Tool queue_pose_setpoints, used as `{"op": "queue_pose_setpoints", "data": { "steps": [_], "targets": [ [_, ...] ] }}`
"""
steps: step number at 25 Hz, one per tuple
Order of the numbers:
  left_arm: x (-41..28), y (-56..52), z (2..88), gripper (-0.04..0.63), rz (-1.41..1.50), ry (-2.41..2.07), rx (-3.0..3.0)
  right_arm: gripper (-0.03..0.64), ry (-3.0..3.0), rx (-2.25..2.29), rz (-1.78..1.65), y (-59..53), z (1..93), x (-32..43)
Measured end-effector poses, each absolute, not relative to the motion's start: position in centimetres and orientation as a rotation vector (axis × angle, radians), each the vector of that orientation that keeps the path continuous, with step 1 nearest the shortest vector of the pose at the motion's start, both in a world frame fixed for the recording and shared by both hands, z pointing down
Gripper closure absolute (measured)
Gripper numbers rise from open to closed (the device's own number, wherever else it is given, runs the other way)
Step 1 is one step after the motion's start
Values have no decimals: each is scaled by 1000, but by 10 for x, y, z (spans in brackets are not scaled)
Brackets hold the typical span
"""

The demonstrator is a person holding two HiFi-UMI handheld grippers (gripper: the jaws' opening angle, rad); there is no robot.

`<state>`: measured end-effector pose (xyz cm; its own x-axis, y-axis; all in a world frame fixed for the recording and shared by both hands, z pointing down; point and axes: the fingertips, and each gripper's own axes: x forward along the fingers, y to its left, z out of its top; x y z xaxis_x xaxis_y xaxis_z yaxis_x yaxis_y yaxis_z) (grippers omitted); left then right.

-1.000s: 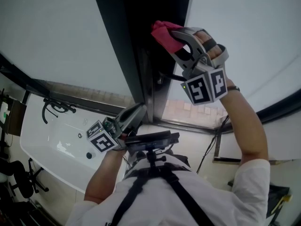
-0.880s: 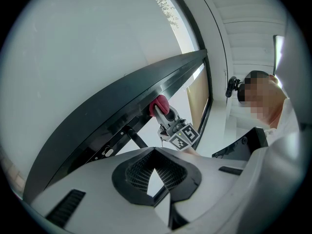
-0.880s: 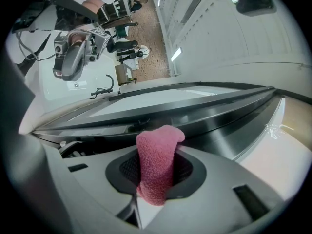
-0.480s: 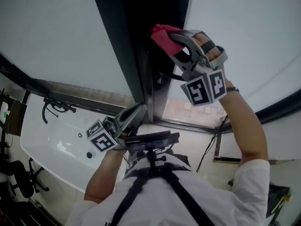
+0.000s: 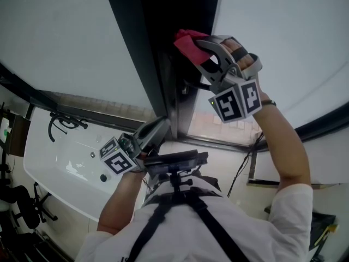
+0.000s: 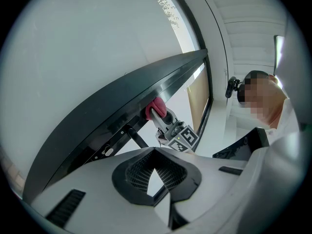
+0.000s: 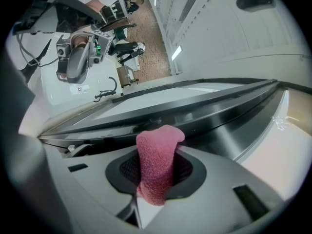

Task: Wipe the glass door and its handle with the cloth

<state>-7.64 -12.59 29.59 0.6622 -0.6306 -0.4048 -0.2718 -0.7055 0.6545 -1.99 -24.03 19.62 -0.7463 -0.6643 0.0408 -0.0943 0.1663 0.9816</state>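
Note:
A pink cloth (image 5: 187, 41) is pressed against the dark door frame (image 5: 155, 59), just above the black lever handle (image 5: 192, 84). My right gripper (image 5: 200, 51) is shut on the cloth, which sticks up between the jaws as a folded pink wad (image 7: 156, 162). The frosted glass pane (image 5: 283, 42) lies to the right of the frame. My left gripper (image 5: 161, 125) hangs lower by the frame's foot, jaws together and empty. In the left gripper view the handle (image 6: 137, 138) and lock plate (image 6: 105, 152) show below the cloth (image 6: 155, 107).
A white bathtub (image 5: 57, 165) with a dark faucet (image 5: 65, 124) lies at lower left. A black chair (image 5: 22, 206) stands at the far left. A second glass pane (image 5: 65, 37) fills the upper left. A cable (image 5: 245, 165) hangs at the right.
The right gripper and cloth have crept slightly up and left along the frame. The left gripper has barely shifted.

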Motion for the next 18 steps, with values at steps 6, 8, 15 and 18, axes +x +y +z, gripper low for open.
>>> {"op": "queue_pose_setpoints", "data": {
  "steps": [6,8,15,18],
  "targets": [
    [-76,-126,296,603,-852,-696,2322,532,-1983,685,-1585,-241,207,-20],
    [-76,-126,296,603,-853,-695,2323,532,-1983,678,-1577,-241,210,-20],
    [-77,-125,298,603,-858,-692,2323,532,-1985,648,-1538,-242,224,-22],
    [-78,-125,298,603,-859,-693,2320,531,-1985,632,-1520,-243,230,-22]
  ]
}}
